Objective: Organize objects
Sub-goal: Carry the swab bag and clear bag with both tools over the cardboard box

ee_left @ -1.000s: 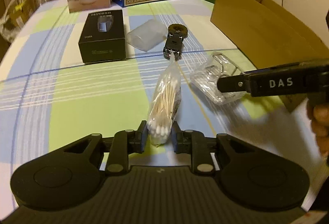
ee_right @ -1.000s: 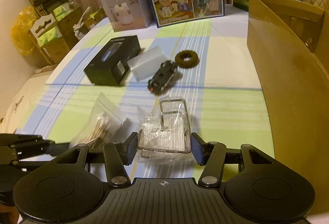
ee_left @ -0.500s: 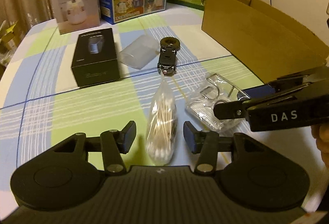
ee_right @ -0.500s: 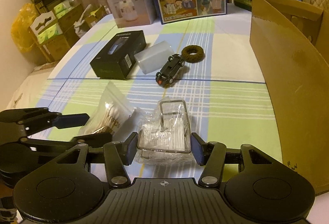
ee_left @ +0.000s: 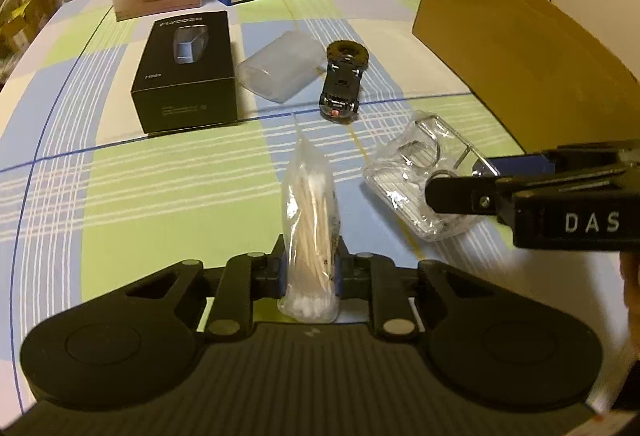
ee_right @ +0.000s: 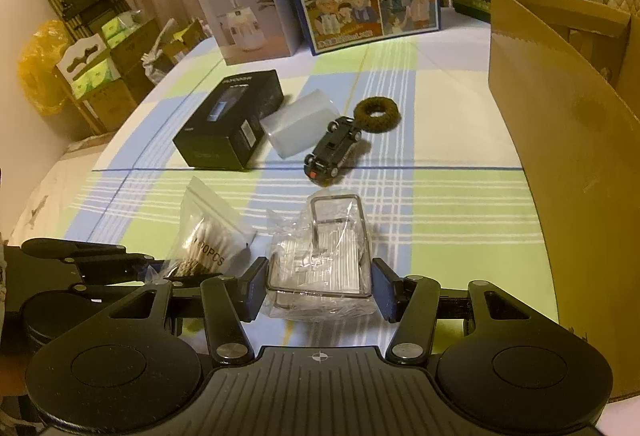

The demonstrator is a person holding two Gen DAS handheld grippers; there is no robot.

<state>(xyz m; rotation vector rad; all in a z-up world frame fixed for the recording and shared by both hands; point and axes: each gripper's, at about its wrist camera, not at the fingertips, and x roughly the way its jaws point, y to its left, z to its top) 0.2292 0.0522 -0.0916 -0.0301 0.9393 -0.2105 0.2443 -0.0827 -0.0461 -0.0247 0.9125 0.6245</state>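
Both grippers now bracket packets: the left gripper [ee_left: 310,272], open half a second ago, has clamped the cotton-swab bag [ee_left: 311,236]; the right gripper [ee_right: 318,290] still straddles the clear plastic packet [ee_right: 320,260], fingers apart; lifting looks next.

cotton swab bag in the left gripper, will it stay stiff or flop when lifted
Likely light: the cotton swab bag is thin plastic. The left gripper pinches its lower end, so the sticks probably keep it fairly straight, though the film may slip.
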